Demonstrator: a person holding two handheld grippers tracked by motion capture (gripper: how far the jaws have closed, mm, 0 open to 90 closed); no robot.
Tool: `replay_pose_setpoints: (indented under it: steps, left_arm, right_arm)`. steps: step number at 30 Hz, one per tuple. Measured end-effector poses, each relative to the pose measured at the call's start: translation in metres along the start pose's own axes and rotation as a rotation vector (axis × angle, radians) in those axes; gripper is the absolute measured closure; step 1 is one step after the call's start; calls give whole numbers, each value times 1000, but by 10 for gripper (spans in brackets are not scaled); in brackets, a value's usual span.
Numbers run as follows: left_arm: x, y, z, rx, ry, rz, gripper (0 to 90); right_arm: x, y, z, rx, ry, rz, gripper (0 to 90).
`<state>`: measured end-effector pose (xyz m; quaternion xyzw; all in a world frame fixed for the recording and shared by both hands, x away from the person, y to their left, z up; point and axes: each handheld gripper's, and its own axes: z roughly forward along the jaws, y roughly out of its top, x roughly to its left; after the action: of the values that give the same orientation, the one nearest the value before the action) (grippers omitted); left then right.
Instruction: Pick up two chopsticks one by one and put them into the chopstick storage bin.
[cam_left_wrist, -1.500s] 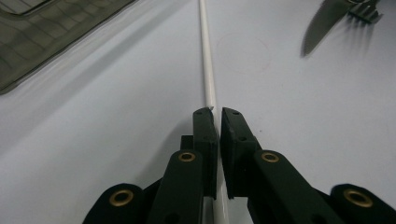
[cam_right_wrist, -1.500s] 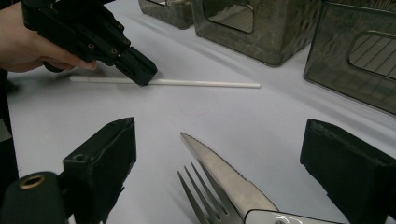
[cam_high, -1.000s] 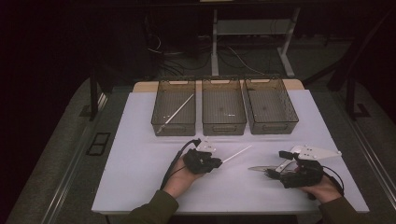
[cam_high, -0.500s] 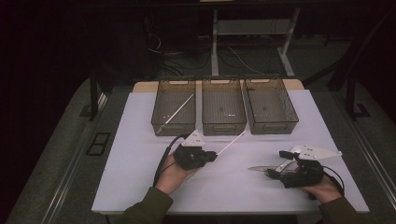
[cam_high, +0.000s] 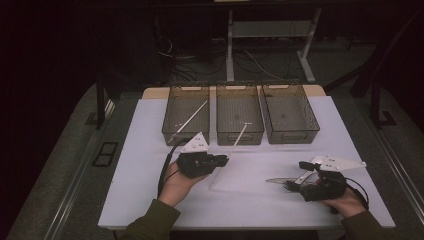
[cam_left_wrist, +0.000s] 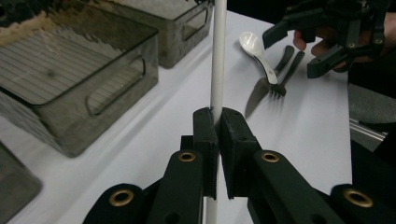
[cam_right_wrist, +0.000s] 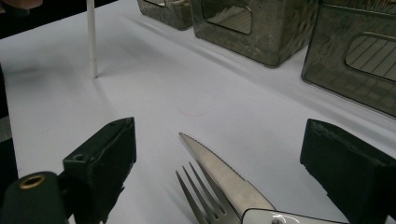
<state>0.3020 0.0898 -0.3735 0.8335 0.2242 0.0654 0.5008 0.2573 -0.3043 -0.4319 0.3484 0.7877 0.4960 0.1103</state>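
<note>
Left gripper (cam_high: 224, 160): jaws closed together on a thin white stick (cam_high: 236, 140) — in the left gripper view the two black pads pinch it (cam_left_wrist: 218, 56) from either side, with the stick passing straight up between them. In the high view this stick slants from the gripper toward the far side, its upper end over the near wall of the middle bin (cam_high: 239, 114). In the right gripper view the stick's (cam_right_wrist: 92, 37) lower end is close to the white table surface (cam_high: 150, 145); whether it touches cannot be told.

Right gripper (cam_high: 292, 186): jaws stand well apart, nothing clamped. In the right gripper view the two black pads sit wide at either side of the frame, and between them on the table lie a fork (cam_right_wrist: 198, 196) and a serrated knife (cam_right_wrist: 224, 175), side by side, with the edge of a white spoon (cam_right_wrist: 280, 217) at the bottom. The left gripper view shows the same three pieces — spoon (cam_left_wrist: 256, 49), knife (cam_left_wrist: 258, 93), fork (cam_left_wrist: 285, 77) — just in front of that gripper's open jaws.

Three smoky transparent bins stand in a row at the far side of the table: left bin (cam_high: 186, 114), middle bin, right bin (cam_high: 290, 112). A second white stick (cam_high: 192, 120) lies slanted in the left bin. The other two bins' floors appear bare.

The cutlery group lies at the near right of the table, well apart from the bins.
</note>
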Motion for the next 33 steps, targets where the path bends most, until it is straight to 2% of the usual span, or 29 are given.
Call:
replay_pose_setpoints:
  steps: [8,13,17,22,23,24,27,33]
  left_arm:
    - [9,4,-14,-21,30,0,847]
    - [18,9,-21,-43,47,-9,847]
    - [26,16,-28,-56,68,0,847]
    - [36,30,-37,-78,96,6,847]
    - [38,34,-39,-80,102,8,847]
    - [41,37,-40,-75,110,15,847]
    - [48,48,-46,-80,134,30,847]
    - [63,75,-59,-94,183,52,847]
  right_arm:
    - [-1,0,0,0,-1,4,108]
    - [-2,0,0,-3,-2,14,108]
    - [-2,0,0,-3,-4,17,107]
    - [-4,-1,0,-8,-8,7,108]
    - [-3,-1,0,-12,-10,11,108]
    - [-2,0,-1,-1,-7,37,107]
    - [-3,-1,0,-5,-10,30,107]
    - [-3,-1,0,-6,-15,31,107]
